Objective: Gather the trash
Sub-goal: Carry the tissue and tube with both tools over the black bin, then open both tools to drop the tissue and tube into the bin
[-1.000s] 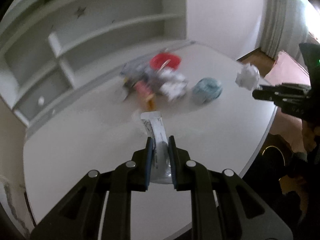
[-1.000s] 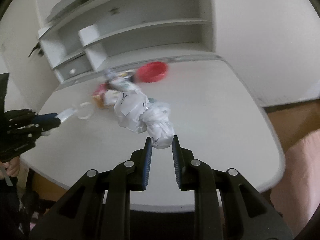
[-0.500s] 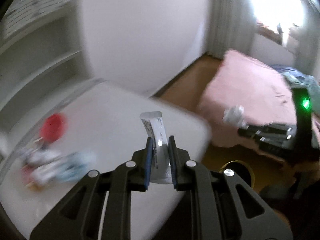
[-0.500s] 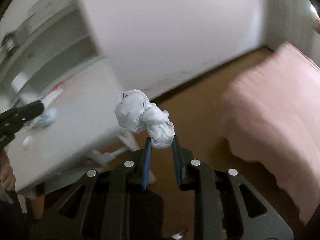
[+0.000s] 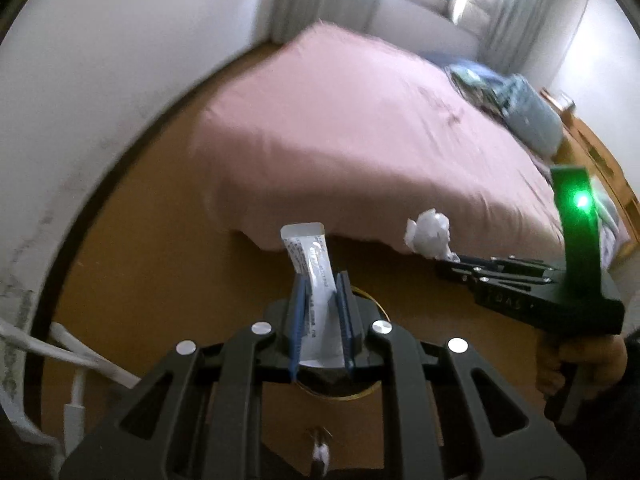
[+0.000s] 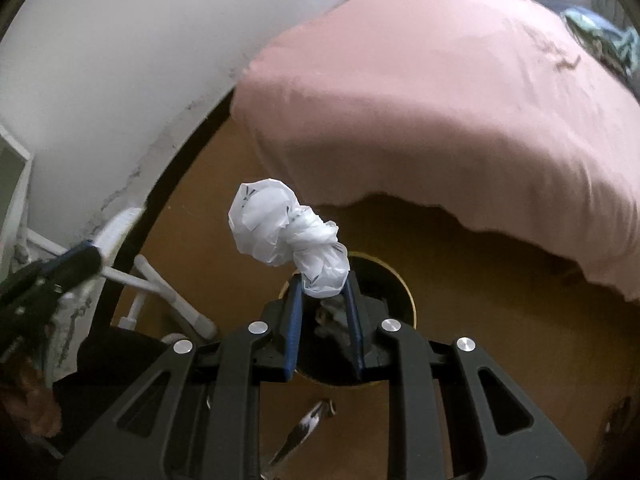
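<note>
Two pieces of trash are up in the air now. My left gripper (image 5: 322, 300) is closed tight on a white packet (image 5: 310, 264). My right gripper (image 6: 322, 296) is pinched on a crumpled white bag (image 6: 280, 236). Both hang over a dark round bin (image 6: 396, 280) on the floor. I think this is the drop step. Next I should let go right above the hole. The pink bed (image 6: 440, 100) edge is near, and the floor around the bin looks open.

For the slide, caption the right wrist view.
Right gripper carries a crumpled white plastic bag above a gold-rimmed bin, beside a pink bed.
</note>
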Action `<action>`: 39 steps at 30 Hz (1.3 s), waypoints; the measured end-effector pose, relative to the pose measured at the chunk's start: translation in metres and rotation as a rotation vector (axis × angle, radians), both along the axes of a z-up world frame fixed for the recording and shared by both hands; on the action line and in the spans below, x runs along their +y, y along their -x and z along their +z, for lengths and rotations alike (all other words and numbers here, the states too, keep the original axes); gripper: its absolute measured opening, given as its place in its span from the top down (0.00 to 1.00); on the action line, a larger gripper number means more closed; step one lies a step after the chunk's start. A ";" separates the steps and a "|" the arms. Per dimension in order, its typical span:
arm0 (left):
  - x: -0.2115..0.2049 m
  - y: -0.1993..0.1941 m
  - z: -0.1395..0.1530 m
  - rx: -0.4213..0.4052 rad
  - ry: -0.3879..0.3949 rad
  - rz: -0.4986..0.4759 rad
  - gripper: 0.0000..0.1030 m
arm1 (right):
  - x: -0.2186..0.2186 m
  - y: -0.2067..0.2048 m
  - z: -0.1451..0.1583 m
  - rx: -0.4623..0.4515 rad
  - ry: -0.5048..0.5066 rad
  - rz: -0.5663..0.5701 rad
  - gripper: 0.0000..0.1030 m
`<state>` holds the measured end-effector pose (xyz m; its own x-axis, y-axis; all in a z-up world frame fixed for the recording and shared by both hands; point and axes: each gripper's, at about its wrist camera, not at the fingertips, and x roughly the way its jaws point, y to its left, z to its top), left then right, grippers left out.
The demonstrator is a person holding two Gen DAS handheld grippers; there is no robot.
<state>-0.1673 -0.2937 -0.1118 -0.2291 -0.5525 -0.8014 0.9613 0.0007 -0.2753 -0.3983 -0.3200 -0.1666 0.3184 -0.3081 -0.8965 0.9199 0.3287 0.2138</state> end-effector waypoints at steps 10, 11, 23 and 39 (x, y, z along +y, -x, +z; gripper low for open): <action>-0.028 0.027 -0.041 0.034 -0.077 -0.088 0.84 | -0.001 -0.001 -0.016 0.018 -0.041 0.010 0.81; -0.032 0.033 -0.042 0.030 -0.076 -0.096 0.84 | -0.002 0.000 -0.016 0.019 -0.041 0.007 0.81; -0.019 0.036 -0.036 0.021 -0.062 -0.092 0.51 | -0.008 -0.003 -0.024 0.019 -0.066 0.010 0.81; 0.052 -0.007 0.050 -0.049 0.061 0.020 0.15 | 0.003 -0.022 0.002 0.030 0.035 0.051 0.42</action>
<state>-0.1607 -0.2416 -0.0614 -0.1785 -0.6046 -0.7763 0.9737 0.0052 -0.2280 -0.3763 -0.3166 -0.1648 0.3074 -0.3232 -0.8950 0.9076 0.3823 0.1737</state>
